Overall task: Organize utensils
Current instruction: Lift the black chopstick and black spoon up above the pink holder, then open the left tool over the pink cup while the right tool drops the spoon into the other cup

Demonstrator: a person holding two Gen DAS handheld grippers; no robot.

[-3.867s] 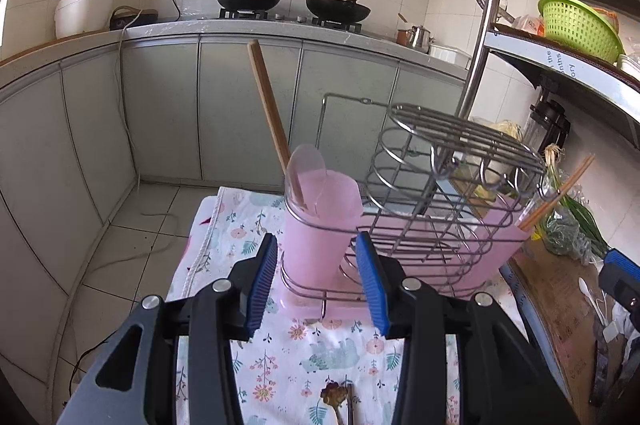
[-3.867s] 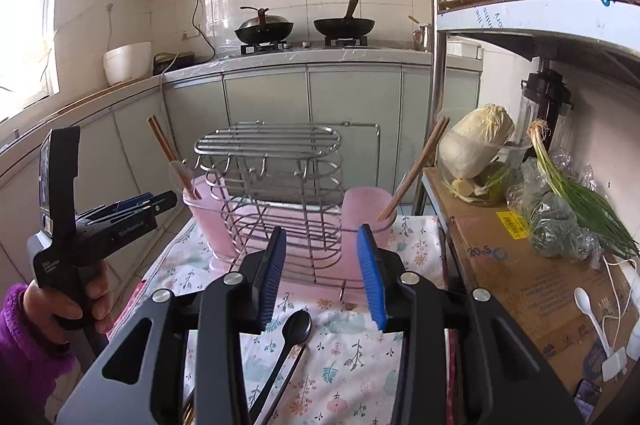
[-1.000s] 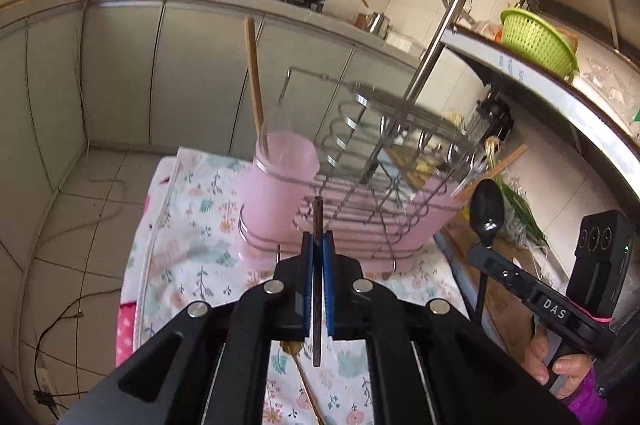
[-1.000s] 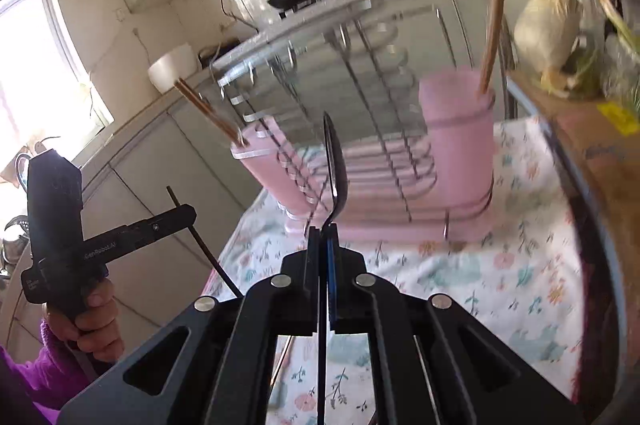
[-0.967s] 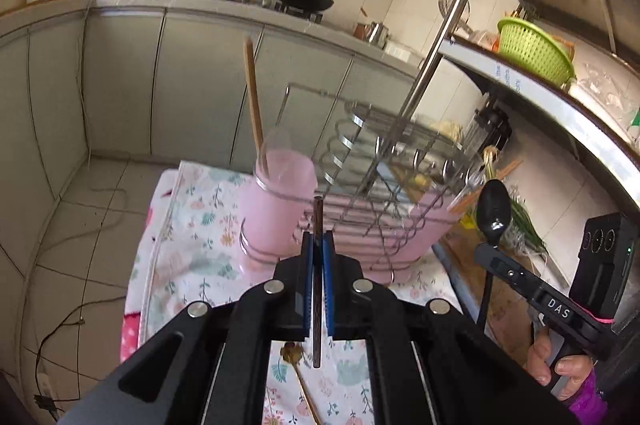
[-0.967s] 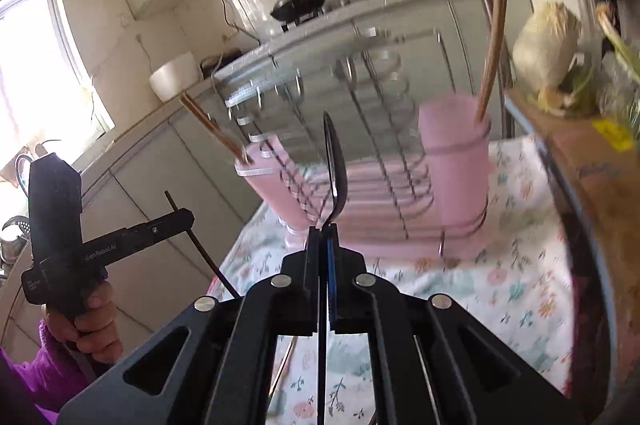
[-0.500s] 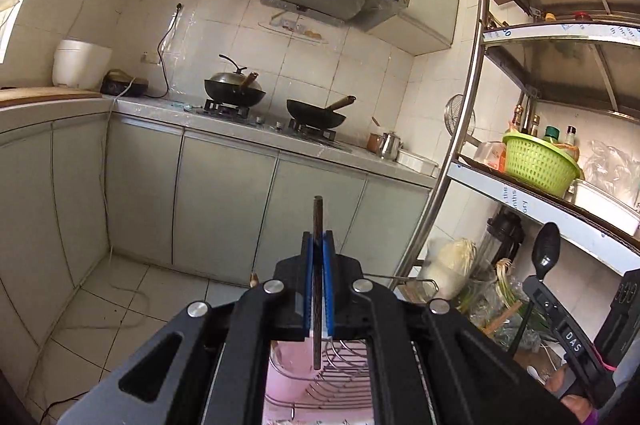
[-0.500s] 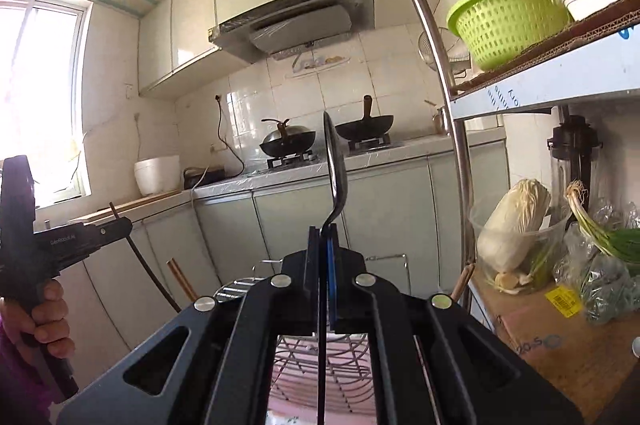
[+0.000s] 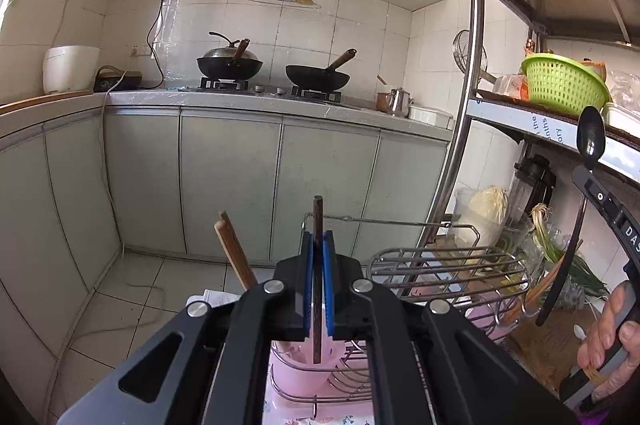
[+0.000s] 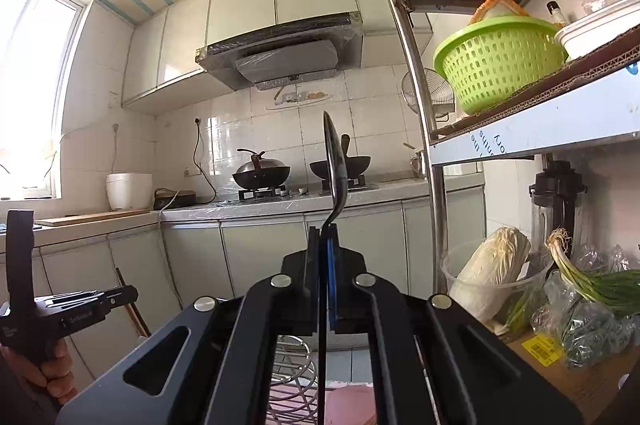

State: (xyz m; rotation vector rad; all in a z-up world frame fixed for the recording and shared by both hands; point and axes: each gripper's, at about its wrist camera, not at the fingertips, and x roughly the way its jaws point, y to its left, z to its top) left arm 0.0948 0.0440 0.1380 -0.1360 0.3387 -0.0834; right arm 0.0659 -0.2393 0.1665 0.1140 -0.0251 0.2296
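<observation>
My left gripper [image 9: 318,245] is shut on a thin dark chopstick [image 9: 317,221] that stands upright between the blue pads. Its lower end hangs just above the left pink cup [image 9: 298,365] of the wire drying rack [image 9: 448,271]. A pair of wooden chopsticks [image 9: 234,257] leans in that cup. My right gripper [image 10: 323,241] is shut on the handle of a black spoon [image 10: 335,161], bowl up and edge-on; that spoon [image 9: 591,141] also shows at the right of the left wrist view. The rack [image 10: 290,381] and right pink cup [image 10: 348,405] lie low beneath it.
A steel shelf post [image 9: 460,129] rises right of the rack, with a green basket [image 10: 496,61] on the shelf. A cabbage [image 10: 492,273] and spring onions [image 10: 592,285] sit on the cardboard-covered lower level. Two woks [image 9: 230,65] stand on the far counter.
Both grippers rose and tipped up from the flowered cloth and rack toward the far counter. In the last half second the left view dipped, bringing rack and pink cup back in view. Both grips unchanged.
</observation>
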